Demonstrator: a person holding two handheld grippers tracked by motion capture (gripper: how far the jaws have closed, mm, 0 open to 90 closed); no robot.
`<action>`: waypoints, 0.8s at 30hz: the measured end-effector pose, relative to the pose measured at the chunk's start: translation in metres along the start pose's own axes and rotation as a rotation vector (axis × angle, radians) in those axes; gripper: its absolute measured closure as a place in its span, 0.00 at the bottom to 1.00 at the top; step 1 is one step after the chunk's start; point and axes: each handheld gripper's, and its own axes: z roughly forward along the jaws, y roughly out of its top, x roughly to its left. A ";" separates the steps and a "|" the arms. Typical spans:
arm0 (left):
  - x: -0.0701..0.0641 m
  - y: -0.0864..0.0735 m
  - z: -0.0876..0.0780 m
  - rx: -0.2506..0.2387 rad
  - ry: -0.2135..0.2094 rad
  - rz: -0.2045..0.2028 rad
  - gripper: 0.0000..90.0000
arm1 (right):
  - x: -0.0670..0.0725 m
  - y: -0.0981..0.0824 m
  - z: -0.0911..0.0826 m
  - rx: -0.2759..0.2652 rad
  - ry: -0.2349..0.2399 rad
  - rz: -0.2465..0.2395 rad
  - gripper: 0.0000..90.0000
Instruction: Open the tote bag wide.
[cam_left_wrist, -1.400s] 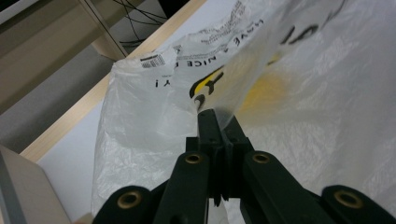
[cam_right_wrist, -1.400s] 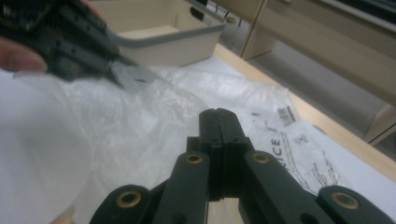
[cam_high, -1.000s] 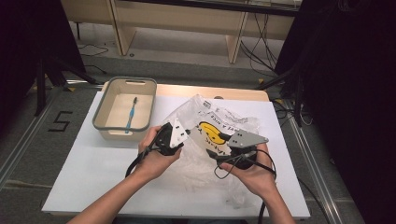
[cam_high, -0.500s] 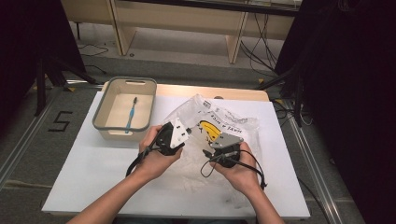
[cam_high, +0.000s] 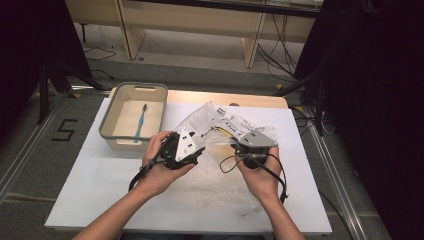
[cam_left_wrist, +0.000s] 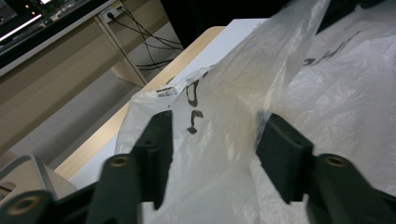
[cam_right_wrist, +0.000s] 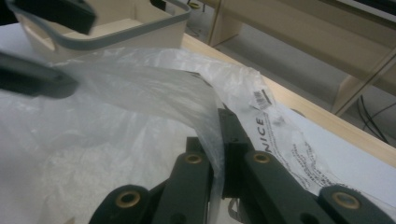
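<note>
While my right gripper (cam_right_wrist: 215, 154) pinches the plastic bag (cam_high: 225, 127) beside the bin (cam_high: 132, 117), my left gripper's (cam_left_wrist: 212, 144) jaws have just spread around a fold.

a blue toothbrush (cam_high: 139, 126) lies inside the beige bin (cam_high: 111, 121).

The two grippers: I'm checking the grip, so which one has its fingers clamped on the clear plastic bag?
The right gripper: fingers pinch the clear plastic bag. The left gripper's stand apart.
</note>
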 end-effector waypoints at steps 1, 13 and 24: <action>0.000 -0.003 -0.003 0.003 -0.001 -0.004 0.39 | 0.000 0.001 0.001 0.002 -0.005 0.005 1.00; 0.021 -0.028 -0.041 0.003 -0.005 -0.105 0.23 | -0.001 0.001 0.005 0.000 -0.028 0.022 1.00; 0.050 -0.032 -0.058 -0.018 0.074 -0.156 0.22 | -0.004 -0.001 0.004 0.009 -0.030 0.029 1.00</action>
